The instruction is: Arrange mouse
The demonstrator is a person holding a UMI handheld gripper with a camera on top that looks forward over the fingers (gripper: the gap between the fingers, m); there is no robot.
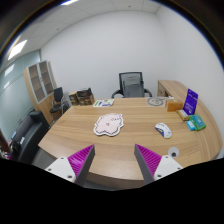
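A white mouse pad (108, 124) with a pink pattern lies in the middle of the wooden table (130, 135), well beyond my fingers. A small pale object (163, 128), possibly the mouse, lies on the table to the right of the pad. My gripper (112, 160) is held above the near table edge. Its fingers are wide apart, purple pads (80, 159) facing inward, and nothing is between them.
A teal box (196, 123) and a purple-and-white upright box (189, 100) stand at the right end of the table. A black office chair (131, 84) stands behind the table. A wooden cabinet (41, 80) and more chairs (60, 100) are at the left.
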